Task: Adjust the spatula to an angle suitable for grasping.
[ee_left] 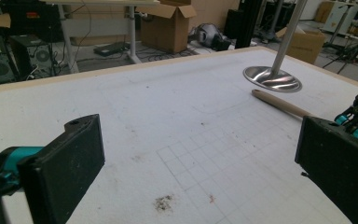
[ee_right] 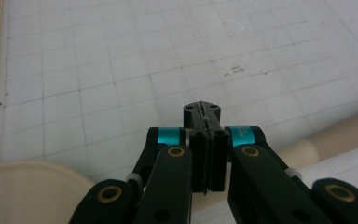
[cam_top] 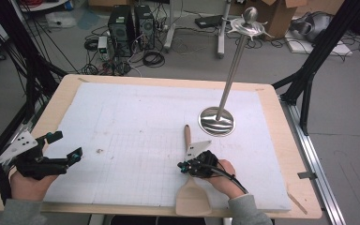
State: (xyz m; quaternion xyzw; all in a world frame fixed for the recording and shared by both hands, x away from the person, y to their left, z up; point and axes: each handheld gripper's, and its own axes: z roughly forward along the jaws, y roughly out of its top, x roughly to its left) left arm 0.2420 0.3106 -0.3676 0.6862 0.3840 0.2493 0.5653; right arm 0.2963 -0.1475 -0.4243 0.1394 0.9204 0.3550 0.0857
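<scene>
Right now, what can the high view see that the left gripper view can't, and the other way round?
High view alone: the wooden spatula's wide blade, the stand's knob top, and the person's hands. Left gripper view alone: a dark smudge seen close, between the left gripper's wide-apart jaws. Both share the white gridded mat, the stand's shiny round base, the spatula handle and the right gripper.

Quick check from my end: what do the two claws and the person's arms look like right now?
Both claws are black linkage frames with teal collars near the flat, dusty black jaws; the left claw and right claw each carry a pale grey three-cornered plate with dark dots. Brass-coloured pivot pins show on the right one, and a black cable trails from it. The sleeves are grey.
</scene>
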